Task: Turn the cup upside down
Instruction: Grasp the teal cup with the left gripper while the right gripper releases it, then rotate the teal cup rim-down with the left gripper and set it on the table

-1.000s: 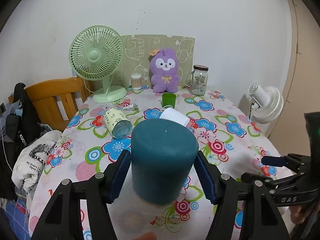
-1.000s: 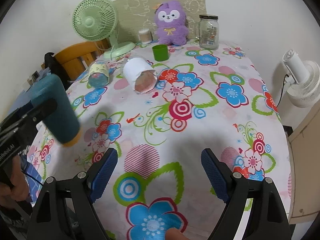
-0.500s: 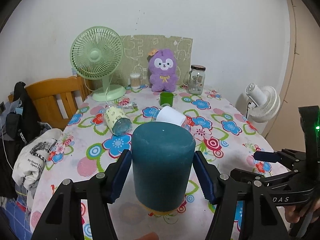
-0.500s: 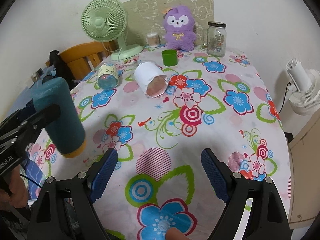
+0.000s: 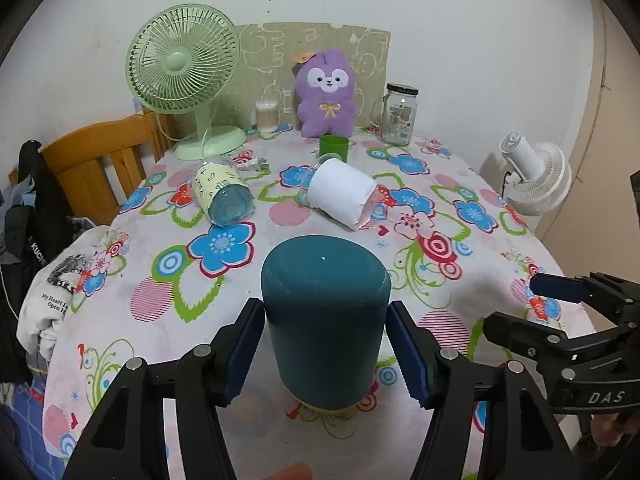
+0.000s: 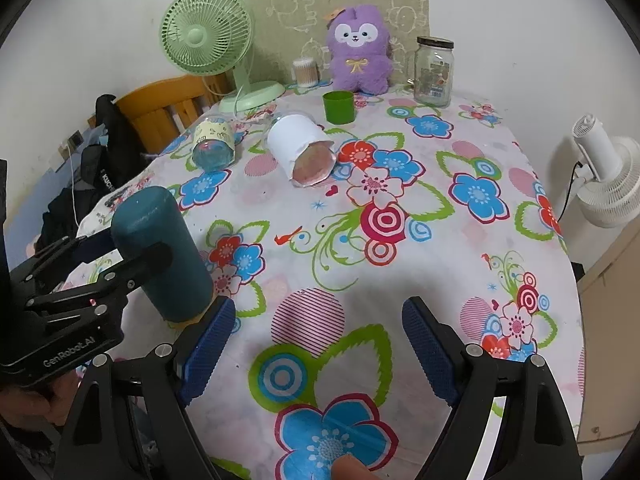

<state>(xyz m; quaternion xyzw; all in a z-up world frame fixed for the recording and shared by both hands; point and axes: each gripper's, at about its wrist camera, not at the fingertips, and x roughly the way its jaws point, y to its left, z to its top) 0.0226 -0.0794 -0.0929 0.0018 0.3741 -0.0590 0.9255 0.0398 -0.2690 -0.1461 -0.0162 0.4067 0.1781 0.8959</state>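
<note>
A dark teal cup (image 5: pixel 325 320) stands upside down, rim on the floral tablecloth (image 5: pixel 400 280) near the front edge. It also shows in the right wrist view (image 6: pixel 160 252). My left gripper (image 5: pixel 325 354) has its blue pads on both sides of the cup; small gaps show beside the pads. My right gripper (image 6: pixel 316 348) is open and empty over the tablecloth, to the right of the cup.
A white cup (image 5: pixel 344 198) and a glass with a cream label (image 5: pixel 222 198) lie on their sides mid-table. A small green cup (image 5: pixel 333 147), glass jar (image 5: pixel 399 119), purple plush (image 5: pixel 326 92) and green fan (image 5: pixel 184 68) stand at the back. A wooden chair (image 5: pixel 96 164) is left.
The teal cup came down onto the tablecloth and now stands on its rim. The left gripper's pads have spread slightly from its sides. The right gripper has drawn back a little.
</note>
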